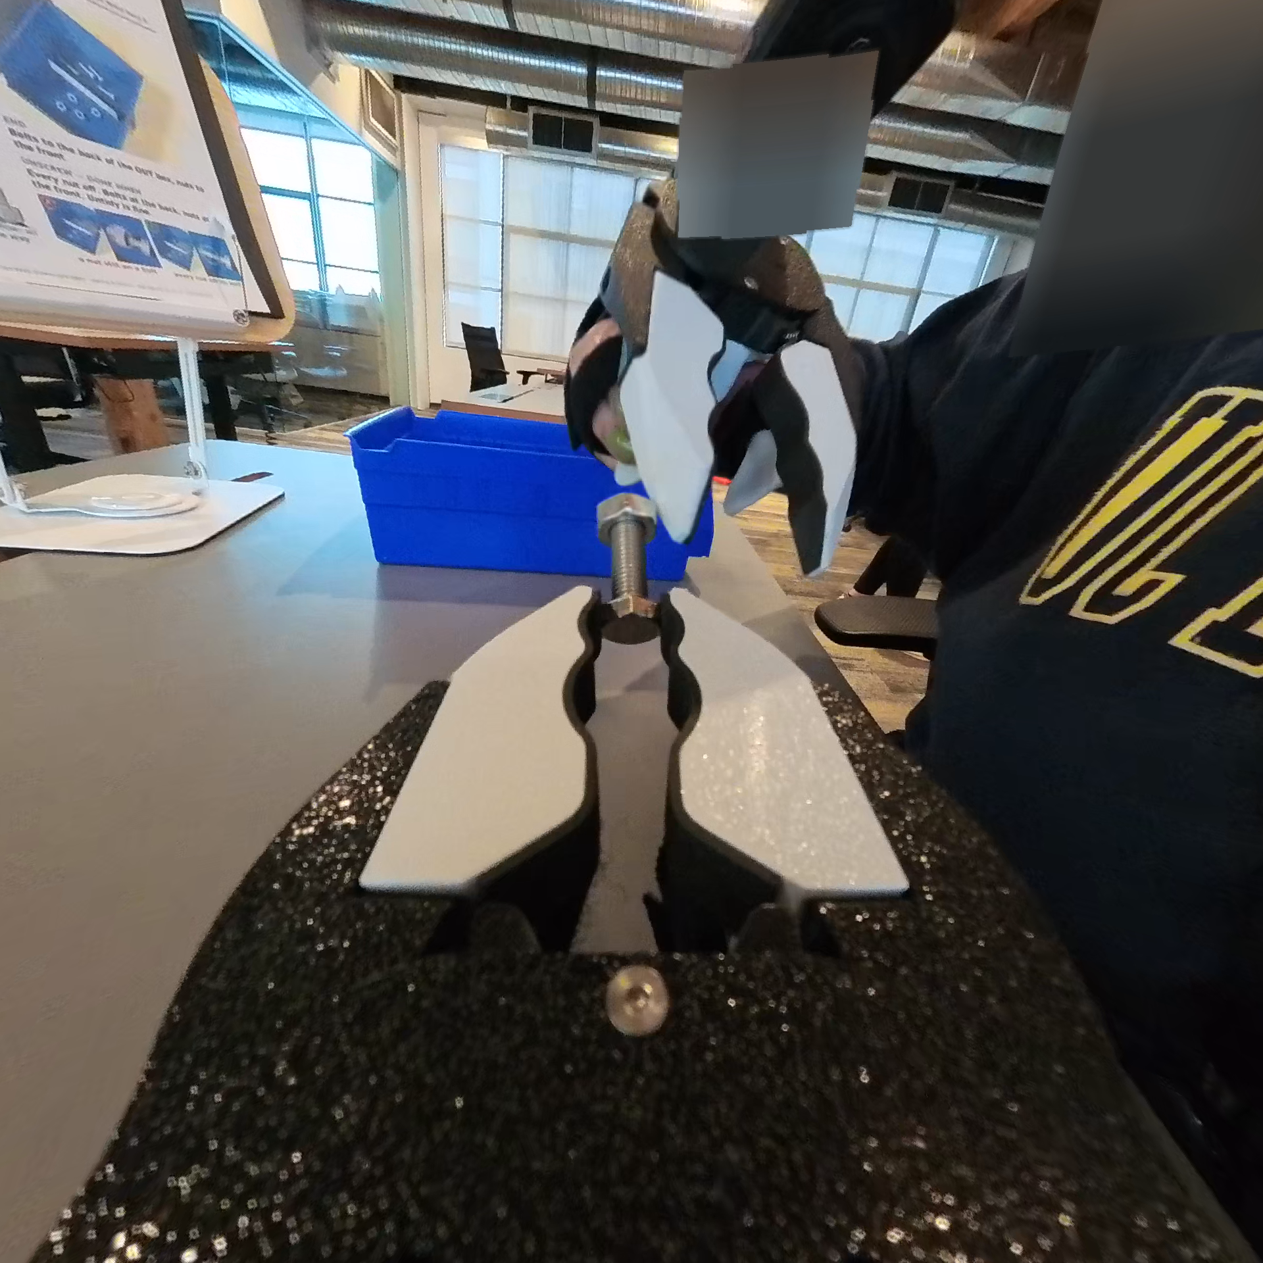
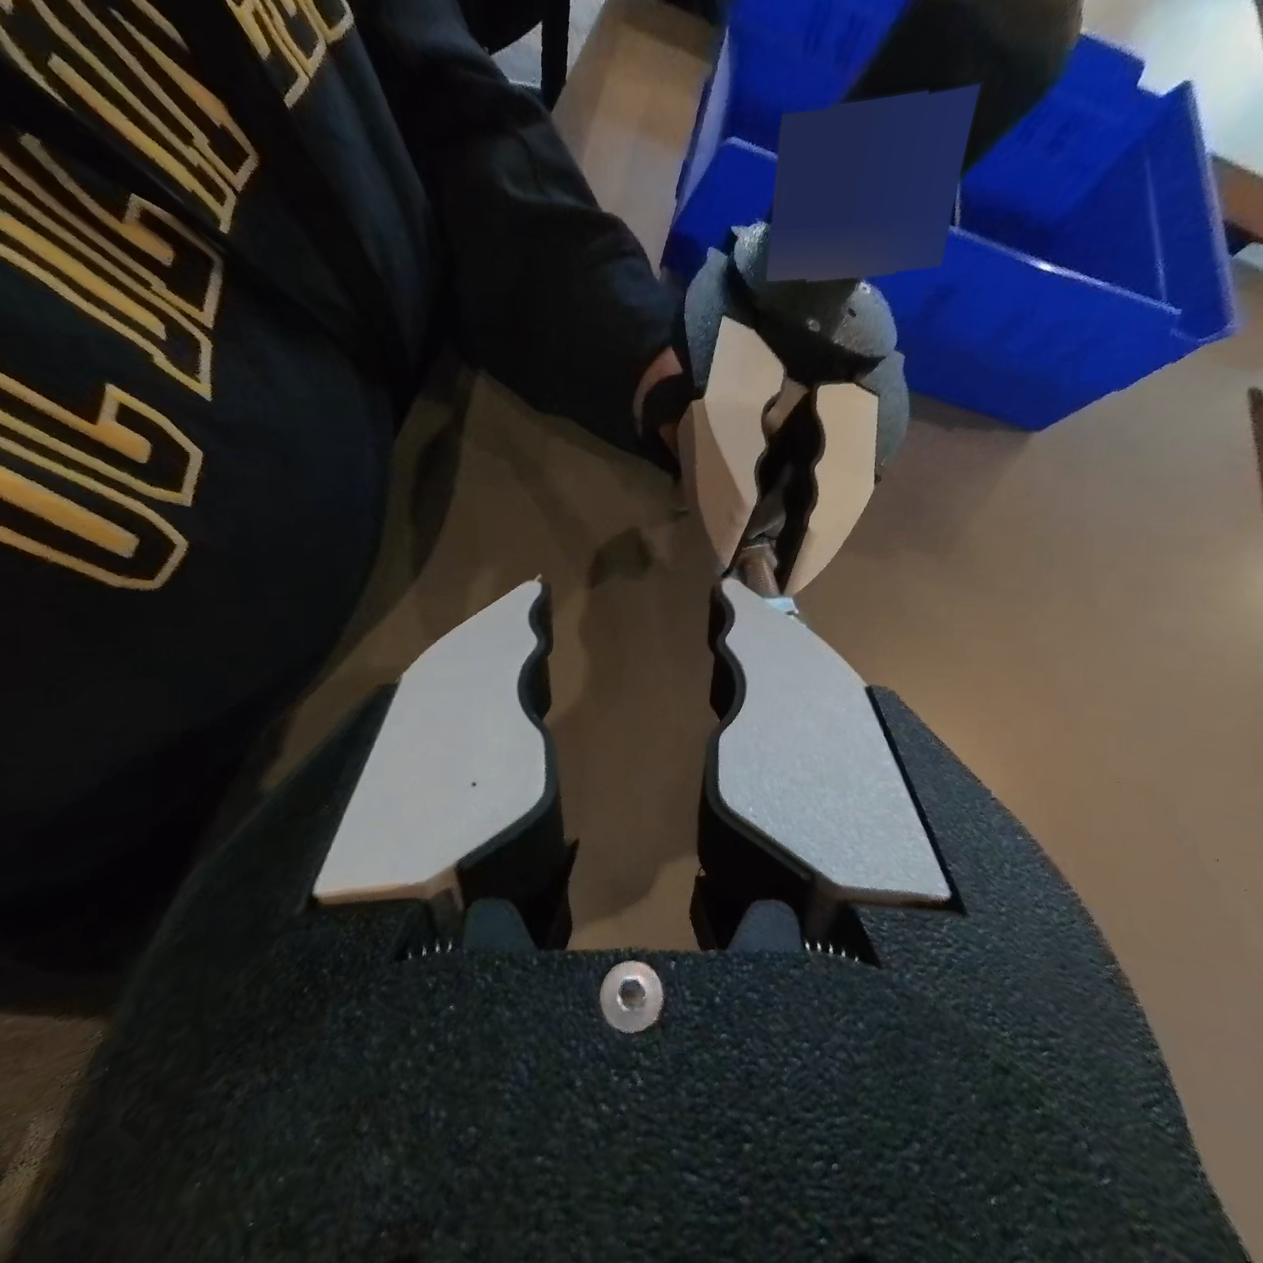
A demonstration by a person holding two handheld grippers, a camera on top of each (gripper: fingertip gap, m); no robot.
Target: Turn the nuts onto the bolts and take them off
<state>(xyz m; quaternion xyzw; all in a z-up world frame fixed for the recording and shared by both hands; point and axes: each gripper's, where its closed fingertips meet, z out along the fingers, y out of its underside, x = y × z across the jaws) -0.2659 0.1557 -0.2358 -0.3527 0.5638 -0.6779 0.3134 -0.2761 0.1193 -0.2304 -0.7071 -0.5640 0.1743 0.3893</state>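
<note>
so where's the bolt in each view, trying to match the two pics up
Left wrist view: the bolt stands upright at centre, its head pinched between the left gripper tips, the nut on its top end.
Right wrist view: right of centre, only a short stretch of the bolt shows, running from the far left gripper to behind the right gripper's near fingertip.
Shared landmark: the blue bin behind the bolt.

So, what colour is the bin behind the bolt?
Bright blue bin, best seen in the left wrist view.
</note>
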